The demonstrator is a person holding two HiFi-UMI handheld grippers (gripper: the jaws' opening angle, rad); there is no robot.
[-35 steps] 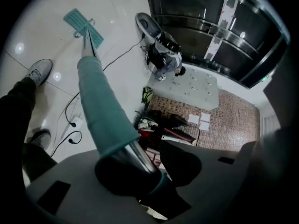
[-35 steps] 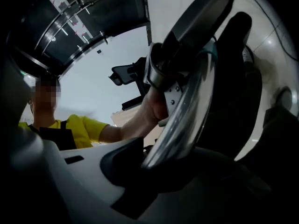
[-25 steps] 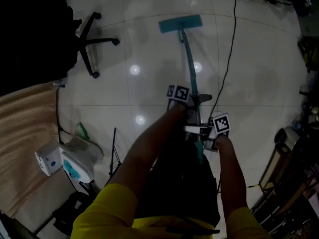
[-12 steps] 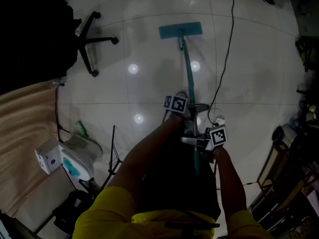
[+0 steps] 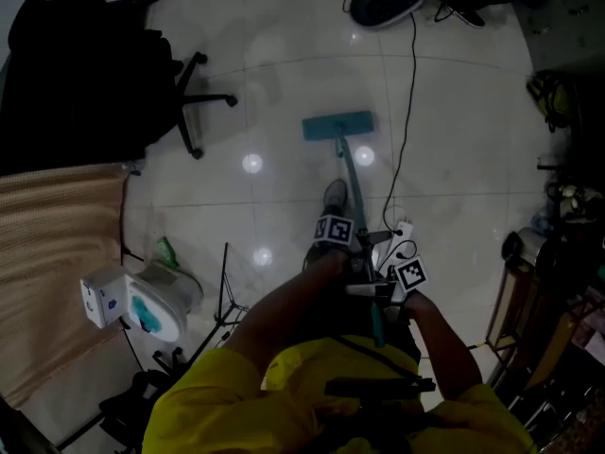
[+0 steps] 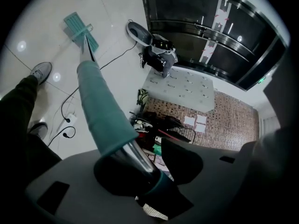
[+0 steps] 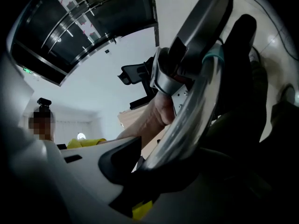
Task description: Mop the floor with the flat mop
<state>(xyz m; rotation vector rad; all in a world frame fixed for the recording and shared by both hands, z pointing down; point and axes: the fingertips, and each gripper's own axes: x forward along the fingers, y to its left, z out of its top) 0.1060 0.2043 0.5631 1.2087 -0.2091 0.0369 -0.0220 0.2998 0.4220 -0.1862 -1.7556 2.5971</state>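
Left gripper (image 6: pixel 144 168) and right gripper (image 7: pixel 163 161) both clamped on mop (image 5: pixel 337 126) handle; its head flat on floor (image 5: pixel 454 121).

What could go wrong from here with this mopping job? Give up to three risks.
1. The black cable runs along the floor just right of the mop head; a sideways stroke could snag it.
2. What looks like a white power strip lies by the person's feet, close to the mop handle; a step or a pull-back might hit it.
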